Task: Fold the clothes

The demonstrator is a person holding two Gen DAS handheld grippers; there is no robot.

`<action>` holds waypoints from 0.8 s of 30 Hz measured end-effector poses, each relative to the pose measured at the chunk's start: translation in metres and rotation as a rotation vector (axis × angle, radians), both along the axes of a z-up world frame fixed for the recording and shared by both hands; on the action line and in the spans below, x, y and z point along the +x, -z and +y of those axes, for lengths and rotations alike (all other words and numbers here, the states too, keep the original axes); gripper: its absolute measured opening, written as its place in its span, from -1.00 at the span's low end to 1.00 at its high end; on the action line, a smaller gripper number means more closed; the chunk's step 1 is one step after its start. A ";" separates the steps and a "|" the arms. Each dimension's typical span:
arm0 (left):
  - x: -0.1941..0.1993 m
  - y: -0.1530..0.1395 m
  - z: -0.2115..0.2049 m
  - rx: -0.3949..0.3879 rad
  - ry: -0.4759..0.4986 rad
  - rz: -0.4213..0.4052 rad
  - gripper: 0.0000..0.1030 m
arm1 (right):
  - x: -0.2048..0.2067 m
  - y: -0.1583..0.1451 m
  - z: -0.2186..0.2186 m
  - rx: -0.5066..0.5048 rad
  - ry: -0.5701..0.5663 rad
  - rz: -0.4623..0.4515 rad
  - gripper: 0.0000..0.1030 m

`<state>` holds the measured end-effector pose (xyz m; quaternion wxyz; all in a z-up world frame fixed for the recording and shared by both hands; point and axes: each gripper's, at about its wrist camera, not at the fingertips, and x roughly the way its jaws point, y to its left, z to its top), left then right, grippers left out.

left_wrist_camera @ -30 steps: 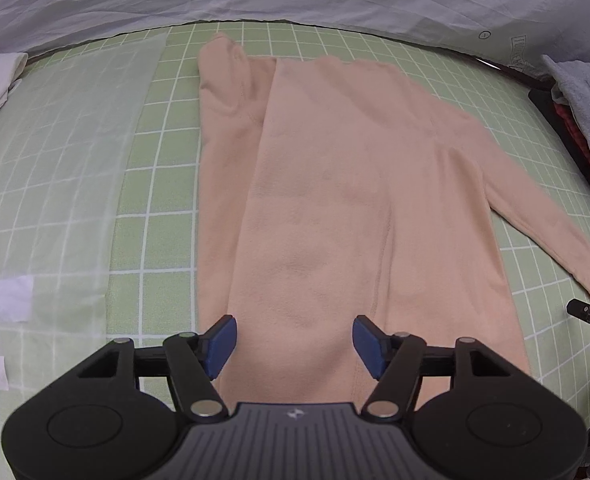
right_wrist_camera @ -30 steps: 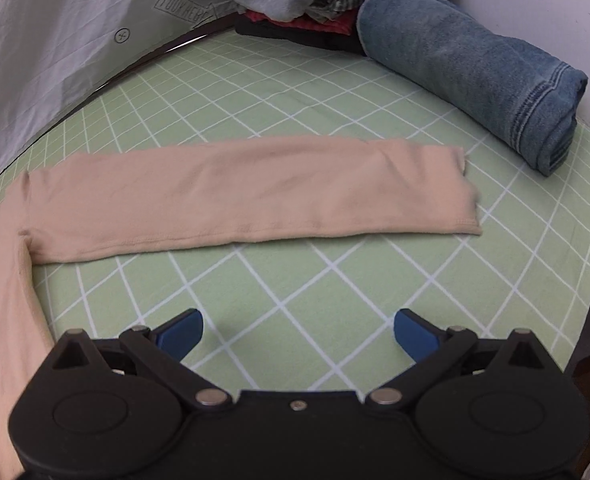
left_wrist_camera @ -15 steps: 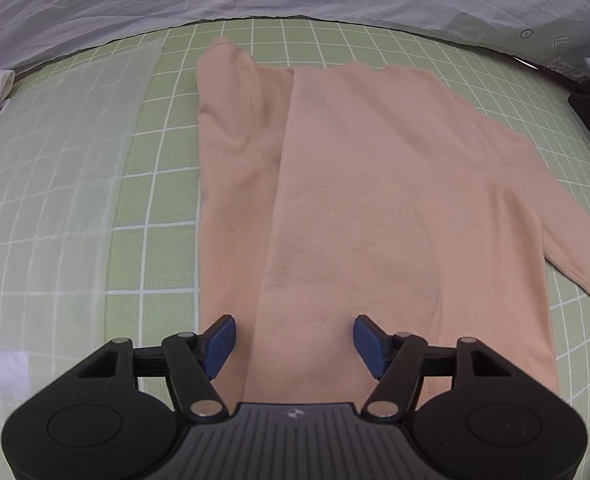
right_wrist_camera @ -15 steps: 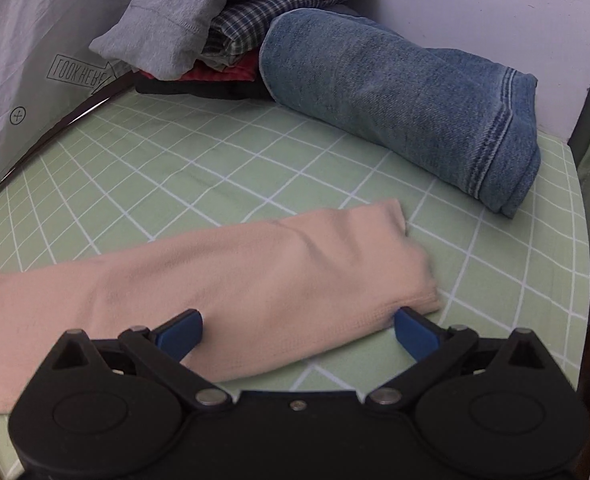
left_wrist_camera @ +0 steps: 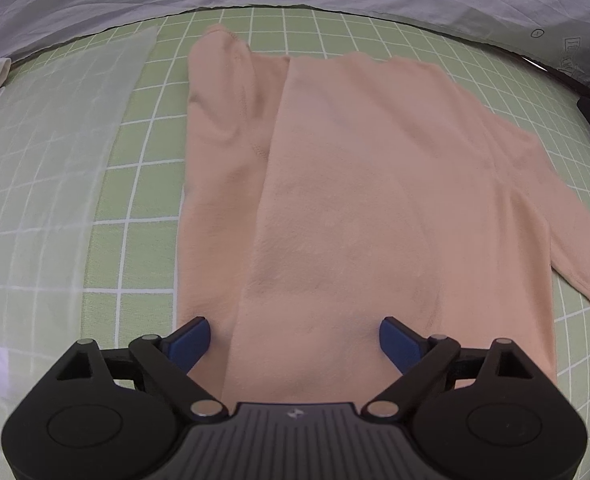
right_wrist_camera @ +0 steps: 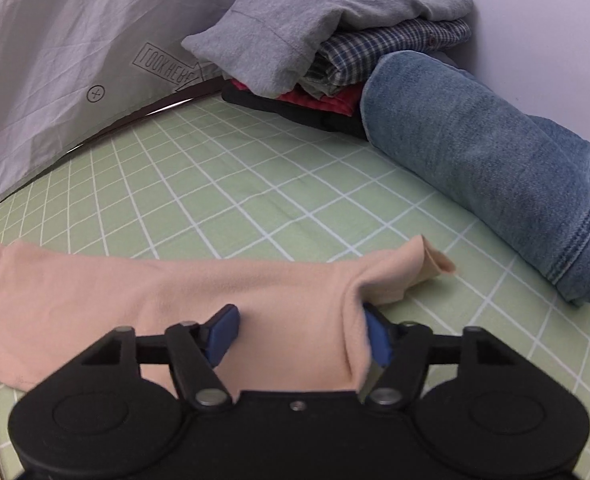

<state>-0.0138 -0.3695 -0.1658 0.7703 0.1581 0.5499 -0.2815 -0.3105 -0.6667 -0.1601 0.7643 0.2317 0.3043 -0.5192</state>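
Left wrist view: looking steeply down on one peach top (left_wrist_camera: 355, 200), spread flat on the green gridded surface (left_wrist_camera: 143, 184). One sleeve (left_wrist_camera: 223, 128) already laid lengthwise over the body, probably to square the top off into a rectangle; the other still stretched out sideways. Left hand-held gripper (left_wrist_camera: 295, 340) poised over the hem, jaws opening, cloth lying under and between the blue pads but not pinched. Likely parked there to pin or catch the hem once the second sleeve comes across.

Right wrist view: right hand-held gripper (right_wrist_camera: 301, 336) low on the outstretched sleeve (right_wrist_camera: 175, 292), close behind the cuff (right_wrist_camera: 427, 268). Jaws closing, fabric bunched into a ridge between the pads and pushed up against the right-hand one. Gripping near the end looks sensible, for carrying the whole sleeve over in one sweep.

Beyond, at the far edge, set aside: one rolled pair of jeans (right_wrist_camera: 495, 168) and one stack of folded clothes (right_wrist_camera: 335, 40), at least four layers showing (grey, checked, red, black). Presumably finished pieces, kept well apart from the working area.

Count: one top, two sleeves, two hand-held grippers, one jeans roll, one stack.
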 end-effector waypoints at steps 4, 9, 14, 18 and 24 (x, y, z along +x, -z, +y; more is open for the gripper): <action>0.000 0.001 -0.003 0.009 0.006 0.000 0.81 | 0.016 -0.007 0.003 0.017 -0.066 -0.006 -0.72; 0.005 0.003 -0.011 0.003 -0.002 0.009 0.81 | 0.049 -0.025 0.014 0.023 -0.209 -0.114 -0.75; 0.003 0.000 0.001 -0.009 -0.031 0.016 0.81 | 0.110 -0.051 0.048 0.011 -0.449 -0.213 -0.76; 0.007 -0.002 0.007 -0.017 -0.063 0.020 0.81 | 0.154 -0.057 0.082 0.125 -0.649 -0.291 -0.71; 0.012 -0.008 0.016 -0.019 -0.107 0.001 0.81 | 0.173 -0.046 0.112 0.137 -0.690 -0.128 0.35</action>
